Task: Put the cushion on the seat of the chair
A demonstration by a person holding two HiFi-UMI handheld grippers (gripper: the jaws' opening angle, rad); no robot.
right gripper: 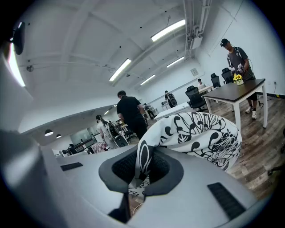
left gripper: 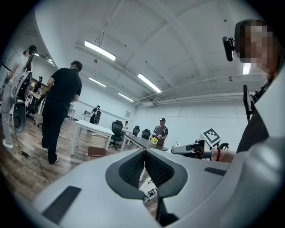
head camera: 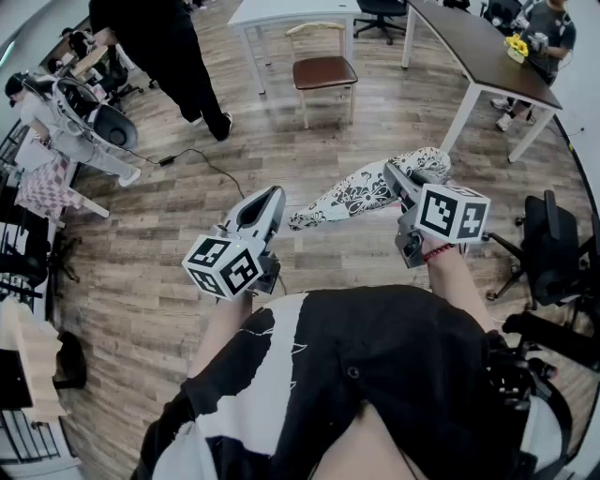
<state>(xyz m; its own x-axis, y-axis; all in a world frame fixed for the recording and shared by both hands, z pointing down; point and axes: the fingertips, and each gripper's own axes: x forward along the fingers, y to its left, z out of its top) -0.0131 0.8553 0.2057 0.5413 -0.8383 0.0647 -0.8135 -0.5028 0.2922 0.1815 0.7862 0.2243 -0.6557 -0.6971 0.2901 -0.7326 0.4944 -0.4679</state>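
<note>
A black-and-white patterned cushion (head camera: 361,192) hangs in the air over the wood floor. My right gripper (head camera: 398,180) is shut on its right end. In the right gripper view a fold of the cushion (right gripper: 200,133) is pinched between the pads of that gripper (right gripper: 144,156). My left gripper (head camera: 270,202) is beside the cushion's left end, jaws shut with nothing between them. In the left gripper view that gripper (left gripper: 144,153) points level, and a bit of the cushion (left gripper: 149,193) shows below the jaws. The wooden chair (head camera: 323,70) with a brown seat stands far ahead, also seen as the chair (left gripper: 97,152).
A person in black (head camera: 169,47) stands left of the chair, beside a white table (head camera: 291,11). A dark table (head camera: 478,47) with yellow flowers (head camera: 516,47) runs along the right. A black office chair (head camera: 548,244) is at my right. A cable (head camera: 187,155) lies on the floor.
</note>
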